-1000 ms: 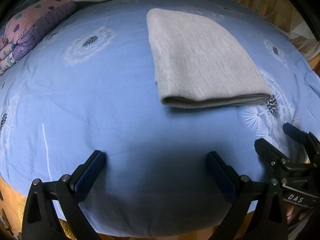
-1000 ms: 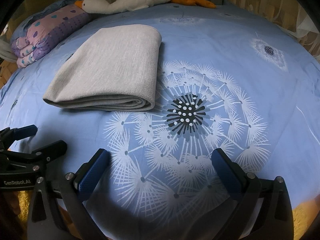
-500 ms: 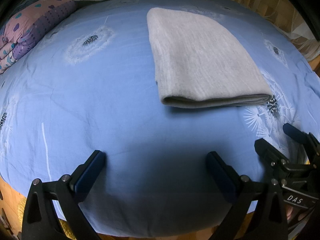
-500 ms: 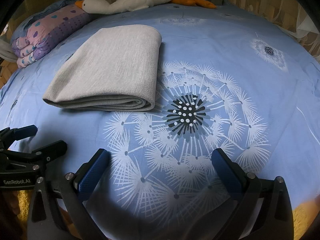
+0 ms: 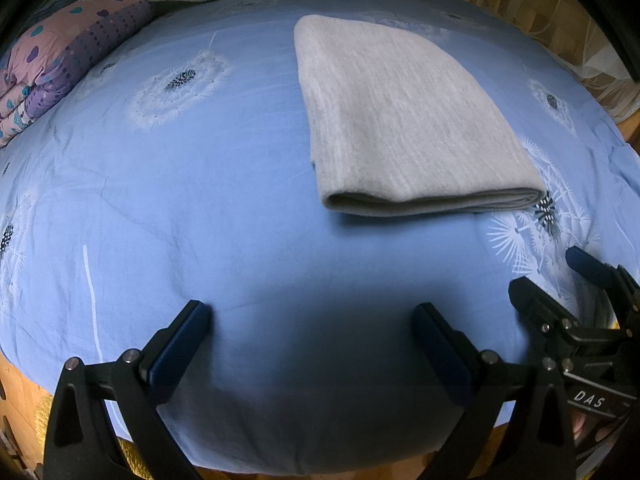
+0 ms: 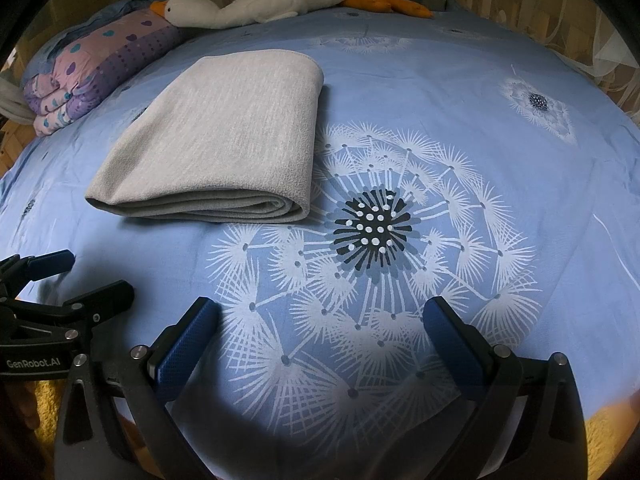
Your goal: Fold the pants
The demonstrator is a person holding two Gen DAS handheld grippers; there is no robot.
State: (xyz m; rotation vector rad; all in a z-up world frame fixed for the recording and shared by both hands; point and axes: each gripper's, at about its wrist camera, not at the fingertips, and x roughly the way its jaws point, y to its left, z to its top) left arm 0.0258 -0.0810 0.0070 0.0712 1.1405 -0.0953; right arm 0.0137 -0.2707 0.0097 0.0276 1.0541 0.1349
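Both sets of jaws stand wide apart and hold nothing. The left gripper (image 5: pixel 312 320) hangs over bare blue sheet (image 5: pixel 200 220) at the near edge of the bed, and the right gripper (image 6: pixel 320 316) hangs beside it over the big dandelion print (image 6: pixel 372 232); each shows at the edge of the other's view, so the two sit close together, level with each other.

Taking the pants (image 6: pixel 224 132) as the landmark: both grippers are on the near side of them and well apart from them, the left in front of their left part, the right in front and off to their right. The print lies just beside the pants' right fold, its dark centre close to their near right corner.

Almost nothing has changed over the last second. The pants lie in the same compact grey rectangle, layers stacked flat with the open edges facing the grippers, and neither gripper has shifted more than a hair. That stillness, with empty jaws drawn clear of a neat bundle, suggests the folding is finished and only the withdrawal remains.

Beyond the pants, a plush goose (image 6: pixel 260 4) lies along the far edge of the bed, and a folded quilt (image 6: pixel 96 72) sits to the far left.
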